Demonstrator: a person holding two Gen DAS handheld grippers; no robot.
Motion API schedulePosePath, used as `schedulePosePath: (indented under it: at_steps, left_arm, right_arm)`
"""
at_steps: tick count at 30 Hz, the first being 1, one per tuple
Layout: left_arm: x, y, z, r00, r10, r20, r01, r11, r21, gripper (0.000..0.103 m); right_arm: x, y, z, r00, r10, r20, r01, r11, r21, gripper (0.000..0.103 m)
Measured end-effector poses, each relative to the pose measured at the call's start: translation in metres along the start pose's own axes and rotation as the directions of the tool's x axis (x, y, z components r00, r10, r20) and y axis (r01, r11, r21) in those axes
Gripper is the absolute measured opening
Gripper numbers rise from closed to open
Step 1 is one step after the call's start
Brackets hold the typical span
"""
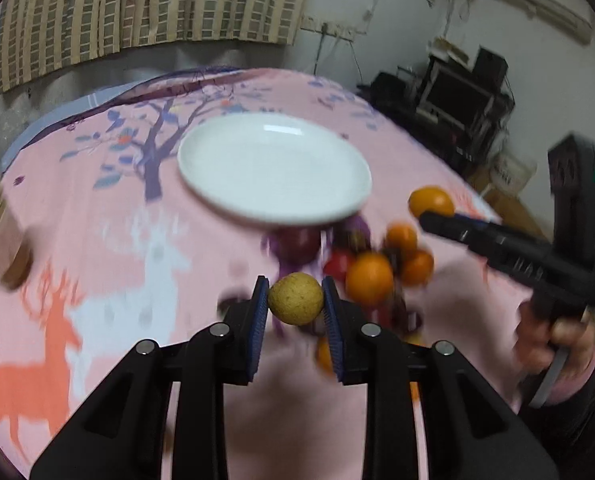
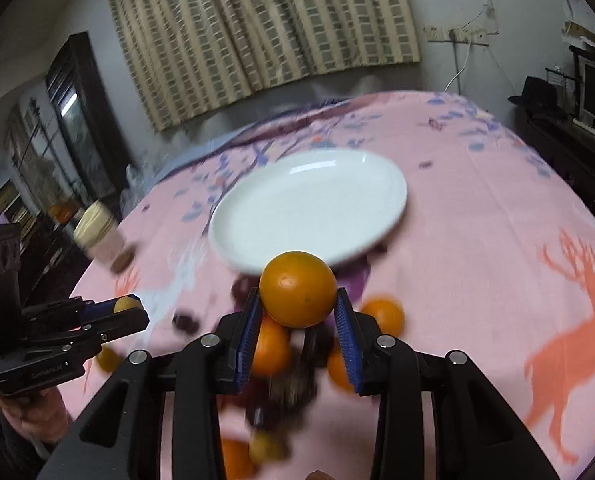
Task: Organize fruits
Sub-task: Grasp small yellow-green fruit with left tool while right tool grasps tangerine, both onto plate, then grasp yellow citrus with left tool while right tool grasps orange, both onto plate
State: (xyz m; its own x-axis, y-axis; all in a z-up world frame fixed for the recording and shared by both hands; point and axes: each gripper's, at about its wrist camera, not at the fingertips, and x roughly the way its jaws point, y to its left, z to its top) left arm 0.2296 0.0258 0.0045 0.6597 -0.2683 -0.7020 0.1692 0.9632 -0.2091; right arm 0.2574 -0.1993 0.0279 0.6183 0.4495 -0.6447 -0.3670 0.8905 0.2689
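Note:
My left gripper (image 1: 295,300) is shut on a small tan-yellow round fruit (image 1: 295,299), held above the pink cloth. My right gripper (image 2: 298,300) is shut on an orange (image 2: 297,289), lifted over a blurred pile of oranges (image 2: 271,350) and dark fruits. In the left wrist view the right gripper (image 1: 433,214) shows at the right with its orange (image 1: 431,201), above the fruit pile (image 1: 369,278). In the right wrist view the left gripper (image 2: 131,307) shows at the left with the tan fruit (image 2: 123,303). A white plate (image 1: 273,168) (image 2: 309,208) lies empty beyond the pile.
A pink tablecloth with deer and tree prints (image 1: 97,240) covers the round table. A jar with a pale lid (image 2: 97,228) stands at the table's left edge. Dark shelving with electronics (image 1: 461,100) stands off to the right, curtains behind. A hand (image 1: 553,340) holds the right gripper.

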Motion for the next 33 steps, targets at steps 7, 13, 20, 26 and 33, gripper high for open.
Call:
schedulePosePath:
  at_steps: [7,13,20,26,33]
  left_arm:
    - [0.09,0.006,0.078,0.989,0.122,-0.089,-0.125,0.992,-0.032,0.026]
    - [0.132,0.017,0.08,0.973,0.16,-0.167,-0.168,0.985,-0.034,0.027]
    - [0.104,0.026,0.078,0.968,0.219,-0.121,-0.228,0.971,-0.071,0.074]
    - [0.027,0.025,0.061,0.979,0.201,0.033,-0.199,0.977,-0.073,0.095]
    - [-0.003,0.039,-0.002,0.967,0.249,0.049,-0.249,0.968,-0.013,0.098]
  right_arm:
    - [0.096,-0.005,0.05,0.989,-0.088,-0.115,0.09,0.996,0.019,0.037]
    - [0.12,-0.001,0.05,0.982,-0.101,-0.161,0.098,0.995,-0.026,0.038]
    - [0.099,-0.008,0.047,0.989,-0.078,-0.123,0.081,0.997,0.015,0.062]
    - [0.042,0.001,0.018,1.0,-0.014,-0.022,0.015,0.999,0.042,0.067]
    - [-0.027,0.043,-0.073,1.0,0.009,0.007,-0.009,1.0,0.008,0.067]
